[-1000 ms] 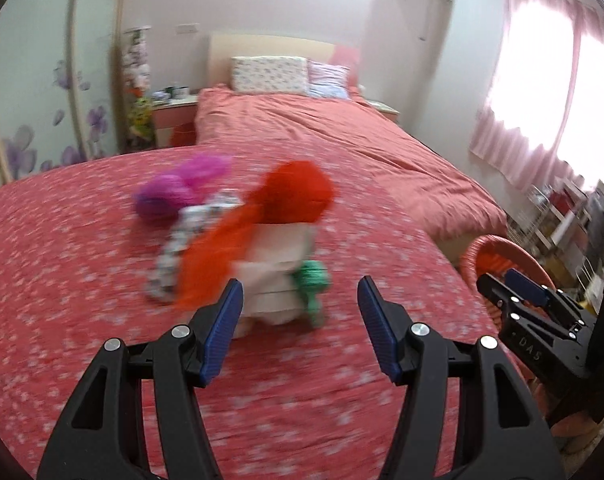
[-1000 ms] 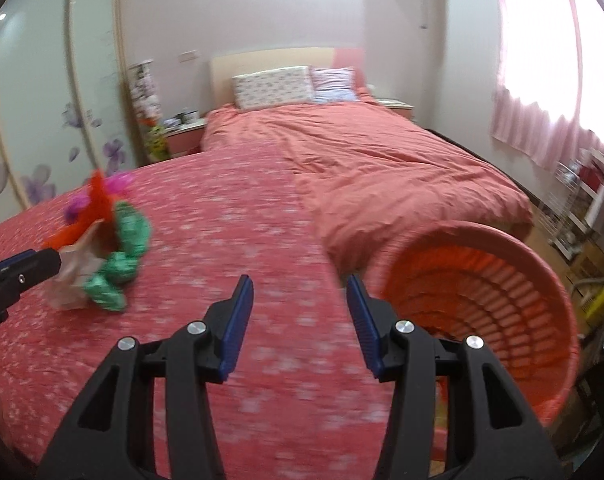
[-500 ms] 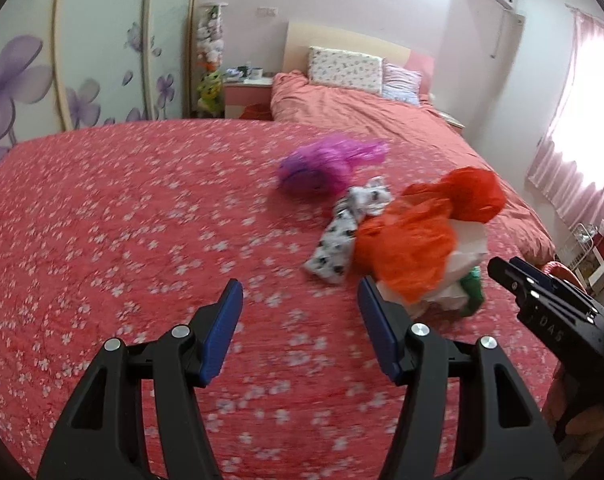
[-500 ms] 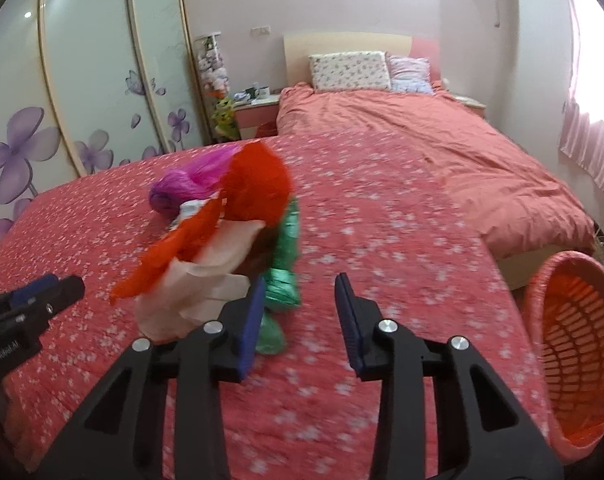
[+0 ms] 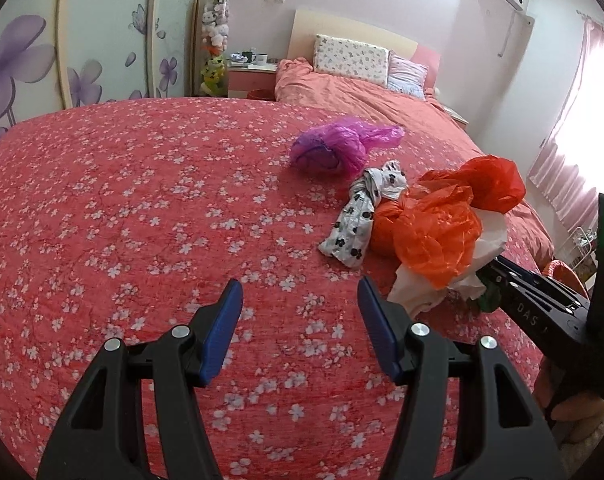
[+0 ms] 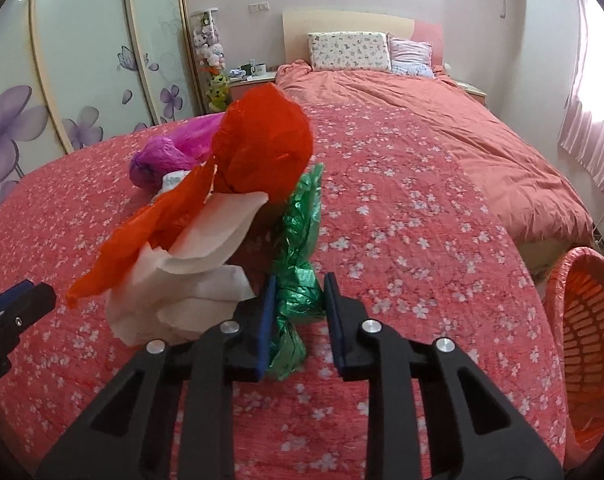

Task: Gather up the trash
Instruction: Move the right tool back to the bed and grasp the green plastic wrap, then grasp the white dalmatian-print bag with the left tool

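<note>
Broadly, the bed (image 5: 142, 208) filled both views, its red flowered bedspread (image 6: 402, 216) carrying everything. At the right edge of my right wrist view stood the orange basket (image 6: 582, 344), beside the bed, with its mouth tipped toward me. On the bedspread lay the trash: a red plastic bag (image 6: 262, 148) puffed up at the top of the pile, an orange plastic bag (image 5: 438, 236) crumpled just beside it, and white paper (image 6: 190, 280) bunched under both. A purple plastic bag (image 5: 334, 150) sat a little apart, farther toward the pillows, and a black-and-white patterned cloth (image 5: 358, 220) lay between it and the orange one, touching the orange one. The green plastic bag (image 6: 298, 264), twisted into a narrow strip, ran from the pile toward me.

My right hand-held gripper (image 6: 298, 312) had its blue pads drawn in narrow around the lower knot of that green bag, the plastic filling the gap between them. My left hand-held gripper (image 5: 300, 316) hung over bare bedspread with its pads spread wide and nothing between them, left of the pile and near the paper.
</note>
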The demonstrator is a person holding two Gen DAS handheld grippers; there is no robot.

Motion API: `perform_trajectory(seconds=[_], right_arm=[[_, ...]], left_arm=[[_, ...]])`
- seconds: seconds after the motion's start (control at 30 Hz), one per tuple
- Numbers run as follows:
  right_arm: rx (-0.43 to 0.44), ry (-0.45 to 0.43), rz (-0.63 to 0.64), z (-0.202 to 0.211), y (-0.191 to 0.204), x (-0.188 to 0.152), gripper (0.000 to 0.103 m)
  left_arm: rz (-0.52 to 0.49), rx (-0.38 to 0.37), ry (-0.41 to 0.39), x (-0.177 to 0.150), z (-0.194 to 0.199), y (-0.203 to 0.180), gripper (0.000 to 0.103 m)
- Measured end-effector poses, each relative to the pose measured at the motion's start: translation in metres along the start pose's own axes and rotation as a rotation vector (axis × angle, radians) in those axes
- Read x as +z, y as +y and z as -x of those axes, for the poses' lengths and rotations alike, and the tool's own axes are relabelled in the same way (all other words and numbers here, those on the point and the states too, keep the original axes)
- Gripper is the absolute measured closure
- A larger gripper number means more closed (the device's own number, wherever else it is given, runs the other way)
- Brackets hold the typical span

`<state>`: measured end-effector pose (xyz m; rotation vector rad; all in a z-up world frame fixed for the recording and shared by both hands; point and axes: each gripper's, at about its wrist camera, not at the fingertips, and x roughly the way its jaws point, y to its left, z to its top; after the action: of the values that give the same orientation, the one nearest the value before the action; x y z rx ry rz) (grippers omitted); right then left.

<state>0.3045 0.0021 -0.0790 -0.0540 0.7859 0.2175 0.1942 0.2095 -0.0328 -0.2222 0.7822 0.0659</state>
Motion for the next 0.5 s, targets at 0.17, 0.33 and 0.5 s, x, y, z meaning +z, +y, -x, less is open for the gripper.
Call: perform_trajectory(seconds=[0.17, 0.33, 0.5], right_arm=[[-0.037, -0.008, -0.053, 0.005, -0.025, -0.006, 0.083], [-0.097, -0.024, -0.099, 0.014, -0.058, -0.012, 0.083], [-0.109, -0.040, -0.118, 0.024, -0.078, -0.018, 0.083]], left_arm=[[-0.014, -0.015, 0.007, 0.000, -0.003, -0.010, 0.043], [-0.020, -0.026, 0.012, 0.003, -0.008, -0.015, 0.043], [-0.008, -0.027, 0.006, 0.019, -0.016, -0.018, 0.043]])
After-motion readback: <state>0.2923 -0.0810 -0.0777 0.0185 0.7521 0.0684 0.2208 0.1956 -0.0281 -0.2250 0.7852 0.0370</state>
